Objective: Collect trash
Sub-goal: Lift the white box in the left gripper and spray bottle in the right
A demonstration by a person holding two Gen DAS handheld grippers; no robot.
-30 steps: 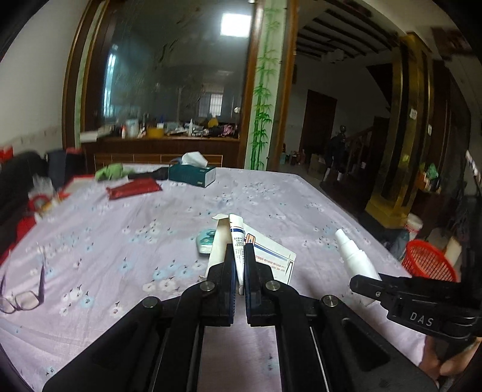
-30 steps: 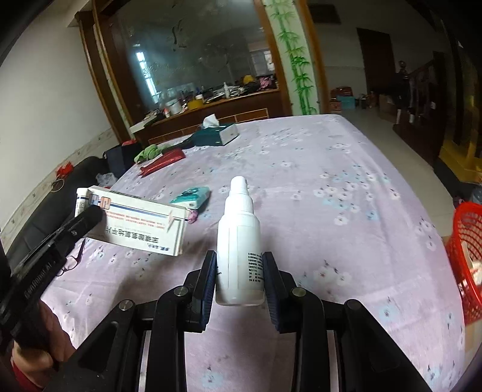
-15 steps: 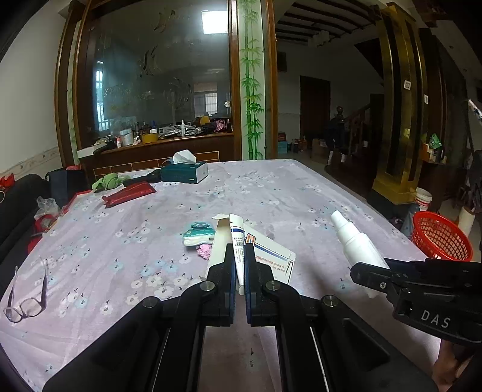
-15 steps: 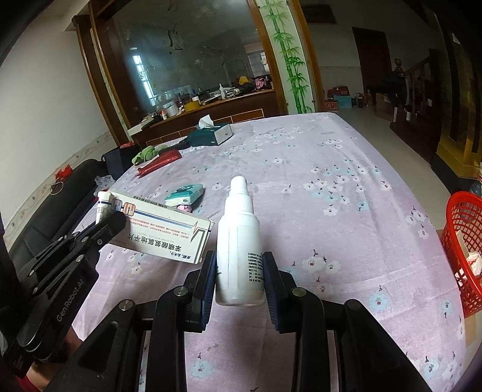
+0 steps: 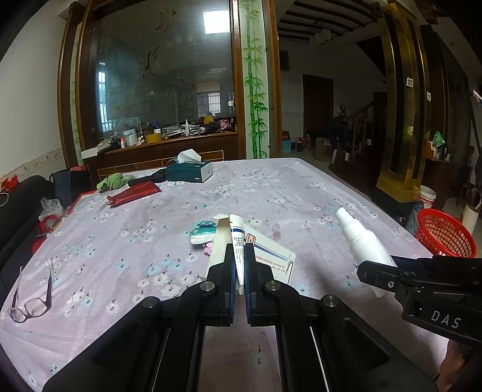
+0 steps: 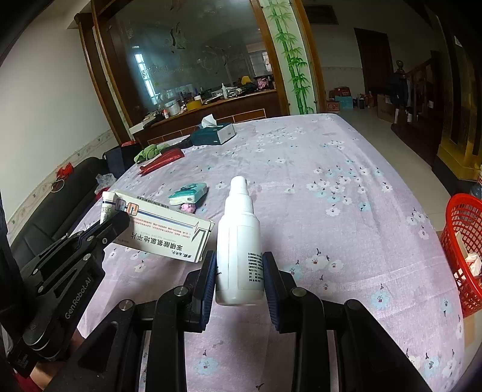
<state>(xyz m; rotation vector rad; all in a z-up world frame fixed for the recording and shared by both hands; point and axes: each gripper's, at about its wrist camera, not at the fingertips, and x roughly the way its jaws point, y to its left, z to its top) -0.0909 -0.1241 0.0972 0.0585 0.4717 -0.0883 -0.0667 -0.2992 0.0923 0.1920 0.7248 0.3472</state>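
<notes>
Pretty dim indoor daylight, mostly from a bright ceiling panel [image 5: 214, 19] reflected in the etched glass [image 5: 156, 78]. Heavy fisheye bending, black vignette corners. Far room looks murky, maybe slightly soft.

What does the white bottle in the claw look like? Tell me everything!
The white bottle looks like smooth plastic, with a round body, a narrower neck and a rounded white cap on top. Small dark print runs down a label on its side. It stands upright, lifted above the flowery tablecloth, squeezed near its bottom between the two blue pads of the right claw. Nothing else touches it.
</notes>
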